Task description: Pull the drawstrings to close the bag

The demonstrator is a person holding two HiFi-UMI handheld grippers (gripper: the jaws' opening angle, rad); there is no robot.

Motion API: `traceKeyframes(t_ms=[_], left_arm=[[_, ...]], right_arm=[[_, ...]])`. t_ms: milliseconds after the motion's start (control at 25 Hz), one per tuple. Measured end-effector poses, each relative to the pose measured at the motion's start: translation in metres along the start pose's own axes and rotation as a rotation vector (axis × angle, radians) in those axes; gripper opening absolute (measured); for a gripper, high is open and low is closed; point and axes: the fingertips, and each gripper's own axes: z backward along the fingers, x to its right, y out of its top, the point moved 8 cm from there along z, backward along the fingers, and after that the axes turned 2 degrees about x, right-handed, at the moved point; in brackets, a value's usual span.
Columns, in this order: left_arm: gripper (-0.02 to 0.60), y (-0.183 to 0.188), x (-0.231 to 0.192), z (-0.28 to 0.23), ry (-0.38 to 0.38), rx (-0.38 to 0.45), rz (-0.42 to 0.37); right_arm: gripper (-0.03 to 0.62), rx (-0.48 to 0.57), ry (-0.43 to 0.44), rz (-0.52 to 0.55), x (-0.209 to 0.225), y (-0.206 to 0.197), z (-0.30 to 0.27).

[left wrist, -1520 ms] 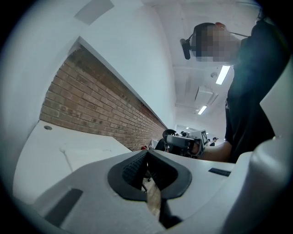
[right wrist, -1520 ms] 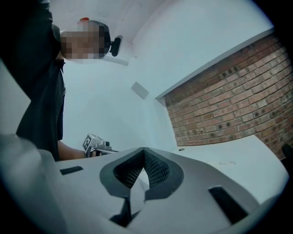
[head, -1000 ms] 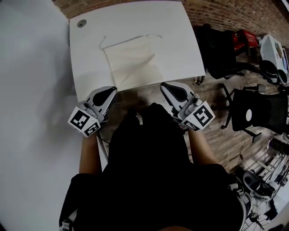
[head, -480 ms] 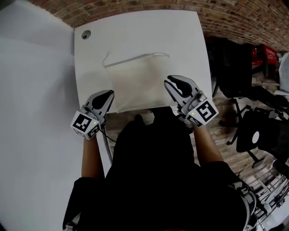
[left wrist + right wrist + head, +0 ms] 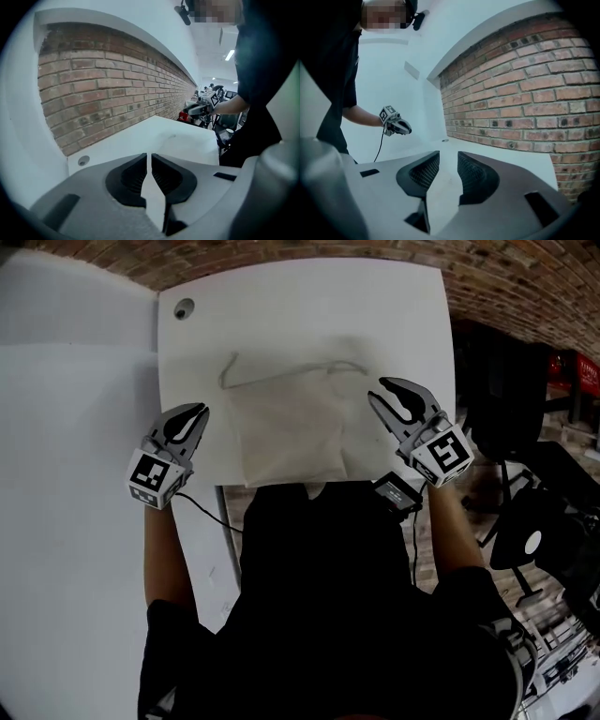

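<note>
A flat cream drawstring bag (image 5: 292, 427) lies on the white table (image 5: 394, 306), its mouth toward the far side. Its thin drawstring (image 5: 281, 371) runs along that mouth and loops out at both ends. My left gripper (image 5: 192, 412) hovers at the table's left edge, left of the bag, shut and empty; its jaws (image 5: 149, 159) meet with nothing between them. My right gripper (image 5: 397, 396) is over the table just right of the bag. Its jaws (image 5: 448, 161) are opening, with a gap and nothing between them. Neither gripper touches the bag or string.
A round cable hole (image 5: 184, 307) sits in the table's far left corner. A white panel (image 5: 66, 484) adjoins the table on the left. A brick wall (image 5: 525, 277) runs behind. Dark office chairs (image 5: 539, 521) stand on the wooden floor to the right.
Both grippers have risen from the table's near edge to flank the bag. The right gripper went further forward and its jaws have parted. The left stays shut.
</note>
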Motion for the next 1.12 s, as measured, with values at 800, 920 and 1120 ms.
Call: traceKeyframes(t_ms=[800,920,1120], left_arm=[[0.15,-0.053,-0.106,-0.13,-0.689,-0.278,-0.737],[0.158,-0.039,-0.105,-0.153,-0.771,-0.294,-0.904],[0.17,-0.053,-0.098,-0.176,-0.91,-0.285,-1.127]], right_arm=[[0.172,-0.328,-0.156,0.008,0.024,-0.075,-0.056],[0.172,-0.327,-0.184,-0.008,0.03,-0.077,-0.049],[0.172,-0.333,-0.228,-0.026,0.014,-0.099,-0.052]])
